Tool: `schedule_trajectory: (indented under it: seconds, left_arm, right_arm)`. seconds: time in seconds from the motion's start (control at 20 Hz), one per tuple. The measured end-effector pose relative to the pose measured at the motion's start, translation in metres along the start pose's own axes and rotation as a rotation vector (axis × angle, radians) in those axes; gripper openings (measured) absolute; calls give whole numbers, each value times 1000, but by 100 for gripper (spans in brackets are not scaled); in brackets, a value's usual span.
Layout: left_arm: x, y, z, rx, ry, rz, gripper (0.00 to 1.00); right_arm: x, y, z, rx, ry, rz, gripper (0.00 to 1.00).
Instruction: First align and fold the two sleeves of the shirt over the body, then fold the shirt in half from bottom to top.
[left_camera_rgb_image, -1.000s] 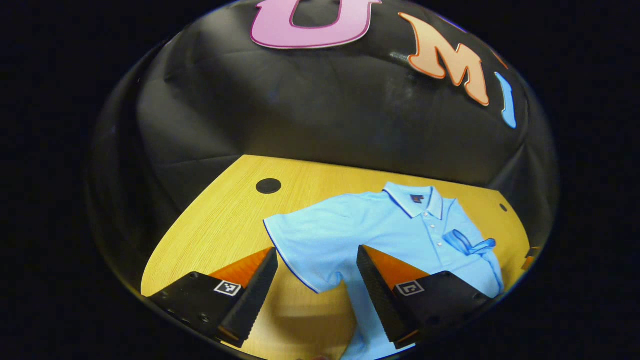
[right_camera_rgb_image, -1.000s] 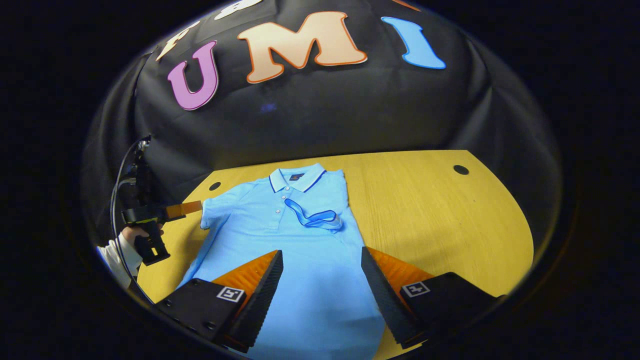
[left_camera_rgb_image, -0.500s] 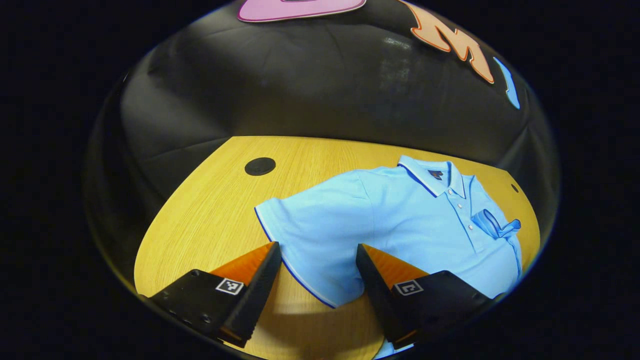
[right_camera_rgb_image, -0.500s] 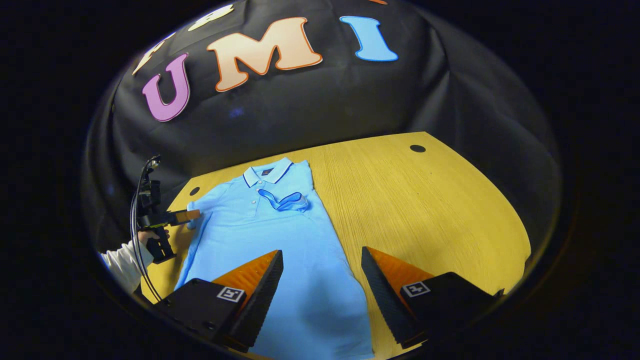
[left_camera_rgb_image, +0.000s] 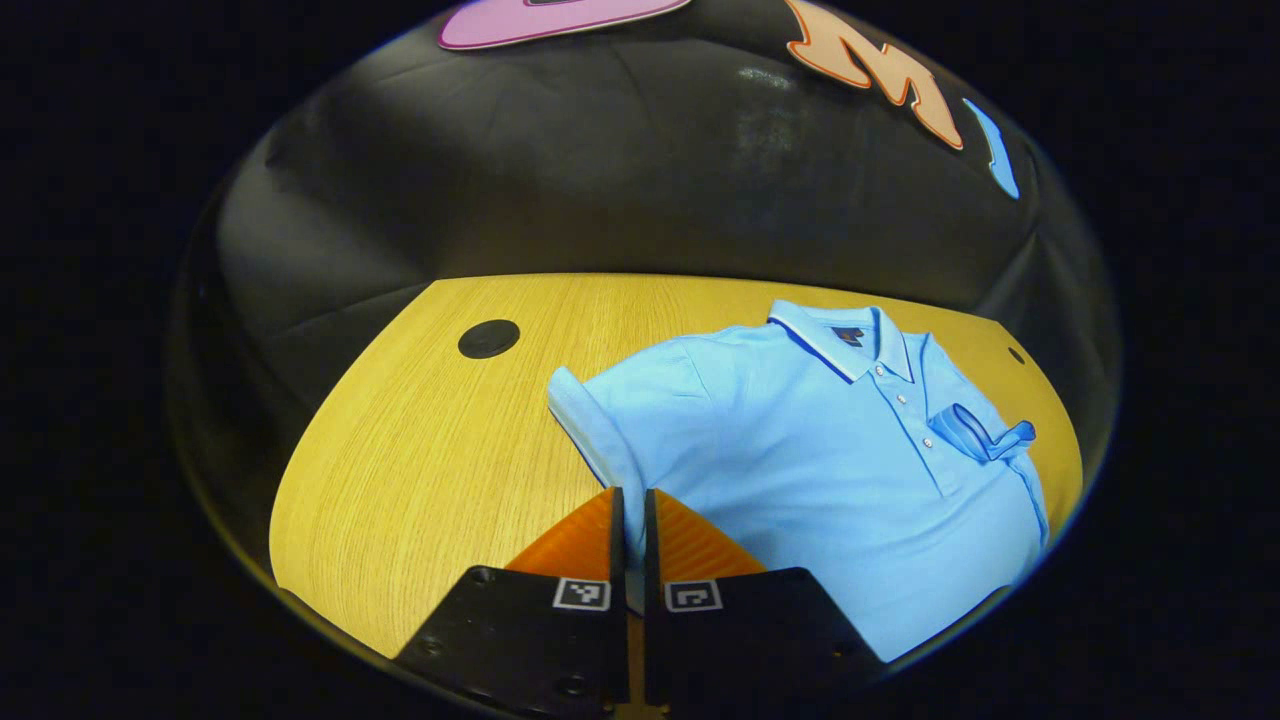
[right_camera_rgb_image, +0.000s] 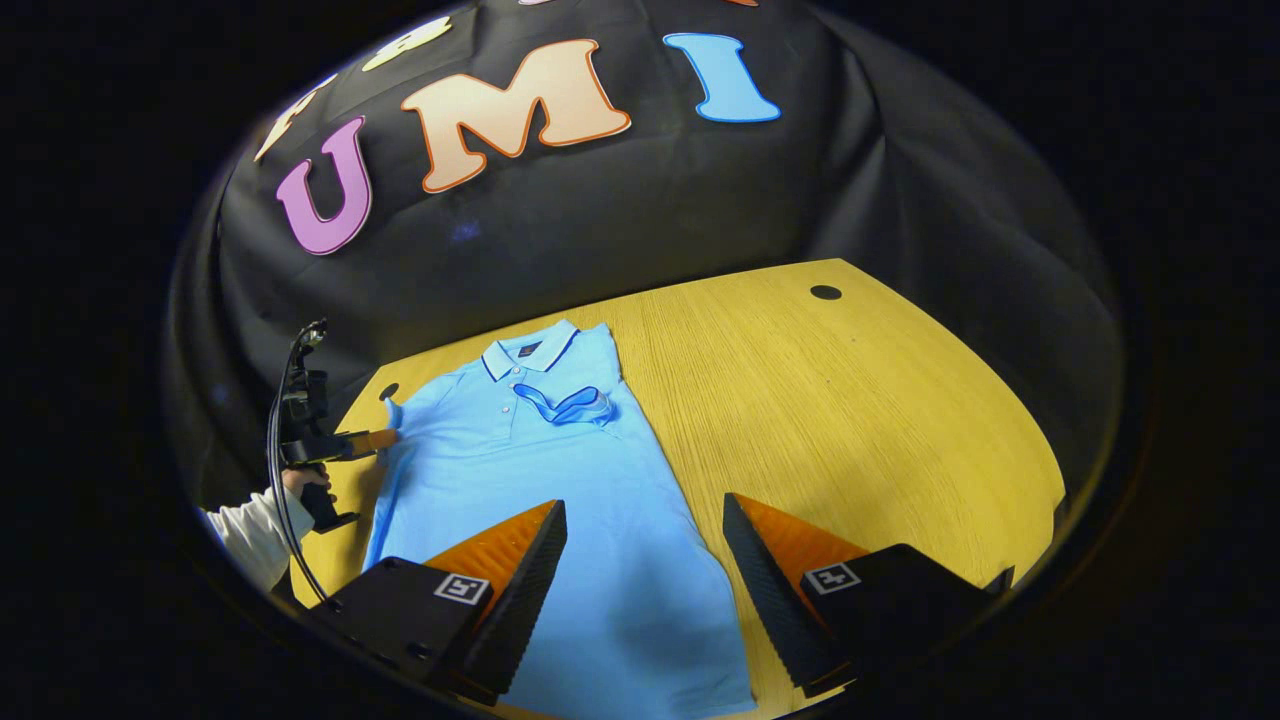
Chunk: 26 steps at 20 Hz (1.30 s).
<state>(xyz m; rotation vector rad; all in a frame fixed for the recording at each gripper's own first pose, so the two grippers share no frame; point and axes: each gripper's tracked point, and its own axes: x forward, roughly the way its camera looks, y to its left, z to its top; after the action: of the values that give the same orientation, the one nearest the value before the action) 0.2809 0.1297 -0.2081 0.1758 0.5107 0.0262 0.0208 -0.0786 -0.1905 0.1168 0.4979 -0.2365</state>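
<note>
Shirt (right_camera_rgb_image: 560, 500) lies flat on the wooden table (right_camera_rgb_image: 860, 400), collar toward the booth wall, centre-left of the right gripper view. We see one sleeve (right_camera_rgb_image: 570, 405) folded across the chest. In the left gripper view, our left gripper (left_camera_rgb_image: 630, 510) is pinched together on the other sleeve (left_camera_rgb_image: 600, 440) at its hem, lower centre. Our right gripper (right_camera_rgb_image: 645, 530) gapes wide over the lower shirt, gripping nothing.

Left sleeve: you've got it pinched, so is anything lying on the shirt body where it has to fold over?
Nothing foreign. The left gripper is shut on the left sleeve. The shirt body lies flat, bearing just the already folded right sleeve near the collar.
</note>
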Motion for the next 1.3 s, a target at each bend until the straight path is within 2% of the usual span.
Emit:
schedule_trajectory:
  seconds: [0.1,0.25,0.4,0.6,0.7,0.8,0.95,1.0,1.05,1.1,1.15,1.3]
  left_arm:
    - [-7,-7,14,10,-35,1,0]
    - [-18,-32,41,65,-94,-29,0]
    - [-26,-76,58,136,-123,-90,0]
    - [-20,-134,51,200,-117,-146,0]
    - [-16,-156,41,226,-96,-174,4]
    - [-17,-172,32,262,-79,-194,14]
    - [-30,-180,27,307,-97,-200,89]
    - [-40,-178,25,312,-108,-199,96]
    - [-49,-175,22,312,-109,-201,97]
    - [-61,-172,18,305,-111,-206,96]
    - [-74,-169,15,293,-118,-208,96]
    - [-118,-146,-2,242,-135,-176,96]
  right_arm:
    - [-1,-1,0,-4,-4,0,98]
    - [-3,-3,0,-8,-10,2,98]
    - [-3,-2,-1,-12,-11,4,98]
    - [-5,-4,-3,-18,-11,8,98]
    - [-11,-8,-3,-21,-18,4,98]
    - [-17,-10,-7,-23,-25,-3,98]
    - [-29,-16,-13,-17,-35,-18,98]
    - [-36,-18,-16,-12,-40,-24,98]
    - [-41,-20,-20,-6,-44,-28,98]
    - [-44,-21,-25,-2,-45,-35,93]
    - [-49,-22,-31,3,-49,-38,98]
    - [-63,-23,-49,-4,-45,-34,98]
